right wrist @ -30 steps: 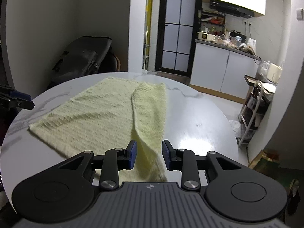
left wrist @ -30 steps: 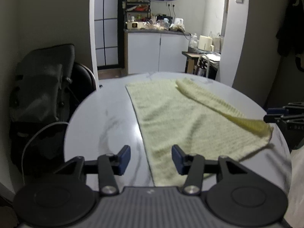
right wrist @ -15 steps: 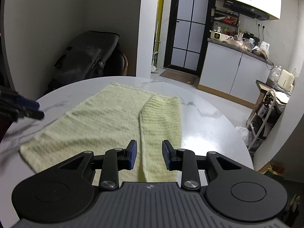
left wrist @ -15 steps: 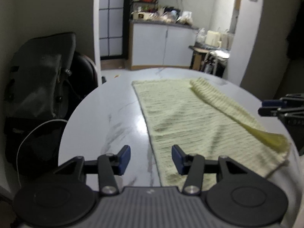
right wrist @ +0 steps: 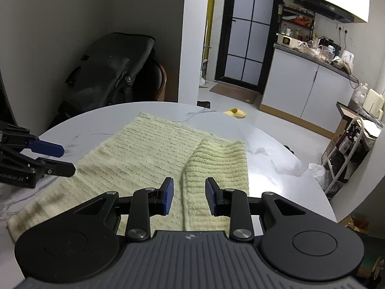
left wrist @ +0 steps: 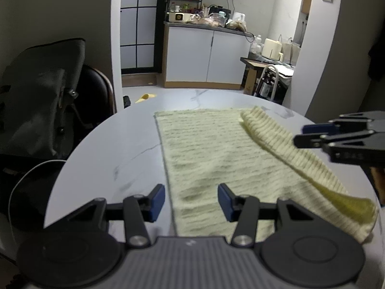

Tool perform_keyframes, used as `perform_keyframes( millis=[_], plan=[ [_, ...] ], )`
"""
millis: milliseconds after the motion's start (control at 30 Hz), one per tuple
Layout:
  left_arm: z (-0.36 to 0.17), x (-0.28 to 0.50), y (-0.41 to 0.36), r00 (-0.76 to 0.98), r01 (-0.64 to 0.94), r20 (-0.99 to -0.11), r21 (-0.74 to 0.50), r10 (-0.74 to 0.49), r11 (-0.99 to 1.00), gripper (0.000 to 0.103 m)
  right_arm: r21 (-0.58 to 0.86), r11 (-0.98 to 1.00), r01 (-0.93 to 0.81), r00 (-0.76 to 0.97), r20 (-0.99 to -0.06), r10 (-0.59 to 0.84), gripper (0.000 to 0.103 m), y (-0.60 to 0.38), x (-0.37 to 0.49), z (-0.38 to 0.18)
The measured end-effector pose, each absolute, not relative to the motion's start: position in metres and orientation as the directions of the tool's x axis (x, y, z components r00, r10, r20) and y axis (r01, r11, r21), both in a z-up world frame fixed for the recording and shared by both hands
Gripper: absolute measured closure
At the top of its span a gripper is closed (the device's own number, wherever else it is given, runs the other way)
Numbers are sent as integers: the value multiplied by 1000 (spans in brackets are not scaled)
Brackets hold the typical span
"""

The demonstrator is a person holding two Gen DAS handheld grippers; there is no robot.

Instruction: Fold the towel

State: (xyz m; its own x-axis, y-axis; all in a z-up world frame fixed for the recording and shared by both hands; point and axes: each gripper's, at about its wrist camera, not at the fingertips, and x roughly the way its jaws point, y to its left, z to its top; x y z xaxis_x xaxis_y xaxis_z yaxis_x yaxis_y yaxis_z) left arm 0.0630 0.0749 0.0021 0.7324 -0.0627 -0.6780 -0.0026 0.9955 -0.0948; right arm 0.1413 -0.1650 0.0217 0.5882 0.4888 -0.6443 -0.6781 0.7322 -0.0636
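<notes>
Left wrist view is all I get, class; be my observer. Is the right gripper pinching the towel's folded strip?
Observer: No. The right gripper has its fingers apart. The inner edge of the folded strip shows in the gap between them, unpinched.
Operator: Does it lie flat?
Observer: Mostly. In the right wrist view it is a broad band along the right edge of the towel, with bare table beyond.

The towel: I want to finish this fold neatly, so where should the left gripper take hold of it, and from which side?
Probably the towel's near left corner, just ahead of the open left gripper. That edge lies flat in a single layer on the table, so come in low from the near edge. The right side is already folded over, beside the open right gripper.
</notes>
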Motion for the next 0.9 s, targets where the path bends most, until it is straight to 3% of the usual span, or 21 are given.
perform_keyframes(
  millis=[633, 700, 900],
  plan=[
    [-8, 85, 74, 716, -25, -695, -120, -66, 992, 49, -55, 717, -695, 536, -704, 466, 73, -134, 175, -12],
    [-8, 87, 73, 714, -23, -697, -120, -68, 992, 49, -61, 715, -696, 539, -702, 465, 85, -134, 176, -13],
    [-5, 94, 67, 717, -2, -692, -123, -84, 992, 47, -76, 719, -691, 557, -690, 462, 96, -142, 182, -9]
  ],
)
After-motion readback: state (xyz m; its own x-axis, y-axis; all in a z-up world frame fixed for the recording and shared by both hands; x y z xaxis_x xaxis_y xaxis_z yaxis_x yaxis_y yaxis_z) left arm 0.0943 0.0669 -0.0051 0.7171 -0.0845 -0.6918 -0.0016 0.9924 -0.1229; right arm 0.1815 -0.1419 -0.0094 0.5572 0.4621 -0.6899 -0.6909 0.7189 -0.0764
